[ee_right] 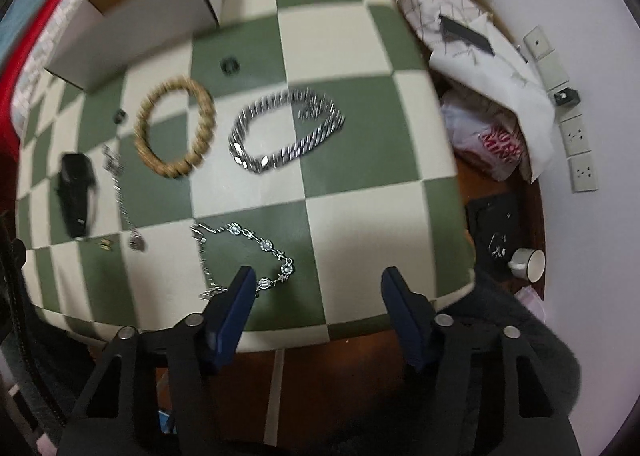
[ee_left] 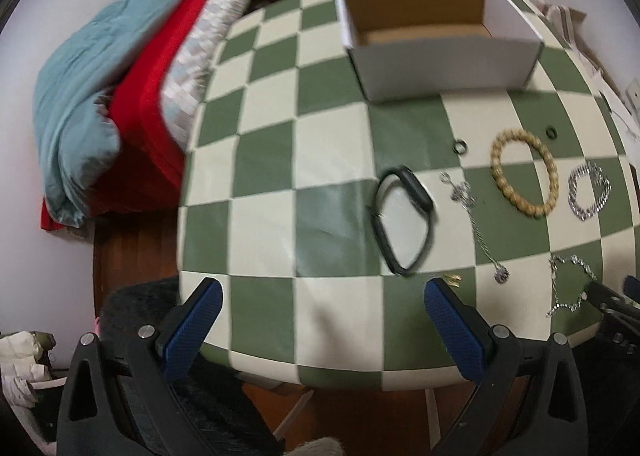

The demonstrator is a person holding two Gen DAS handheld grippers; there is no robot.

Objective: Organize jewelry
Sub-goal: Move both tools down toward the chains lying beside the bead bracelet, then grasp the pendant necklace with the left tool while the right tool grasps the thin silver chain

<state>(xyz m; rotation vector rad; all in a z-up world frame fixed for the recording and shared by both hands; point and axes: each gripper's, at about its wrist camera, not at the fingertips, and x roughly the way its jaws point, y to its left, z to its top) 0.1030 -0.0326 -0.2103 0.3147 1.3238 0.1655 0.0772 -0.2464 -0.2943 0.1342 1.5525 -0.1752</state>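
Both grippers are hovering over the near edge of a table (ee_left: 264,224) covered in green and cream checks. The left gripper (ee_left: 322,310) is holding its jaws spread wide with nothing between them, above the near edge. The right gripper (ee_right: 318,298) is likewise standing wide and gripping nothing, near the table's near right corner; its left finger (ee_right: 236,308) is overlapping the near end of a thin silver chain with small round links (ee_right: 262,252), though I cannot tell whether it is touching it.

The jewelry is lying spread across the right half of the table. A black watch band (ee_left: 404,216) is sitting nearest the middle, and just right of it a thin silver pendant chain (ee_left: 474,220) is running toward the near edge. A wooden bead bracelet (ee_left: 524,174) is lying farther back, with a heavy silver link bracelet (ee_right: 286,130) beside it toward the right edge. Two small black rings (ee_left: 461,147) (ee_left: 551,132) are resting behind the bead bracelet, well apart from each other. A tiny gold piece (ee_left: 453,279) is lying close to the near edge.

An open white cardboard box (ee_left: 440,68) is standing toward the far edge.
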